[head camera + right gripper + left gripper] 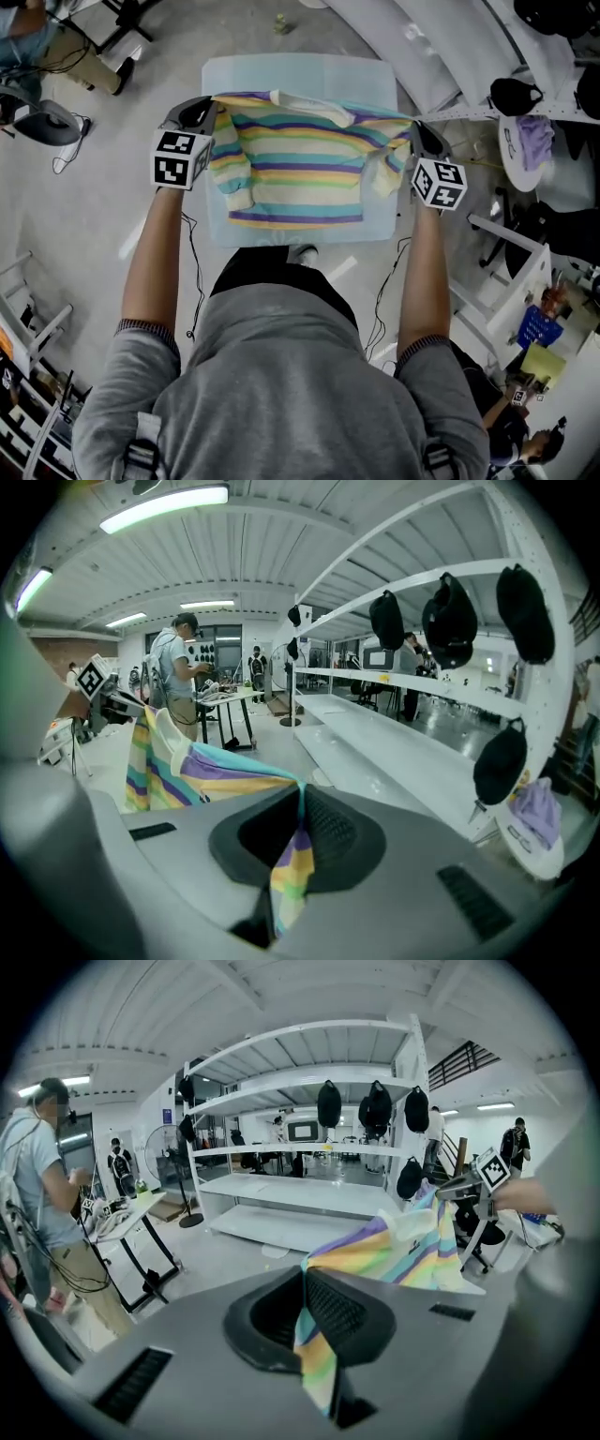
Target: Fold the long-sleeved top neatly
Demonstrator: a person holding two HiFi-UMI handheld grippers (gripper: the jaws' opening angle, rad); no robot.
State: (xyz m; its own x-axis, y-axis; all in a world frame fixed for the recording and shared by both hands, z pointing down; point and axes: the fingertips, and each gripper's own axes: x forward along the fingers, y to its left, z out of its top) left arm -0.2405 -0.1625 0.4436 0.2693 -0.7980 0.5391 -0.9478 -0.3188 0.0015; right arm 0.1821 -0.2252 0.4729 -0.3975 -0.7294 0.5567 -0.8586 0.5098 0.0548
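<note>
Striped top (295, 159), spread, sleeves dangling

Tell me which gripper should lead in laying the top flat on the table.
Neither alone, probably: left gripper and right gripper each clamp a shoulder of the top, level over the table. Lower both together.

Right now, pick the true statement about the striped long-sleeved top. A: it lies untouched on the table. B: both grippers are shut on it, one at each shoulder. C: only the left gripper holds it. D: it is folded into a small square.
B: striped fabric of the long-sleeved top is pinched in the left gripper and in the right gripper.
</note>
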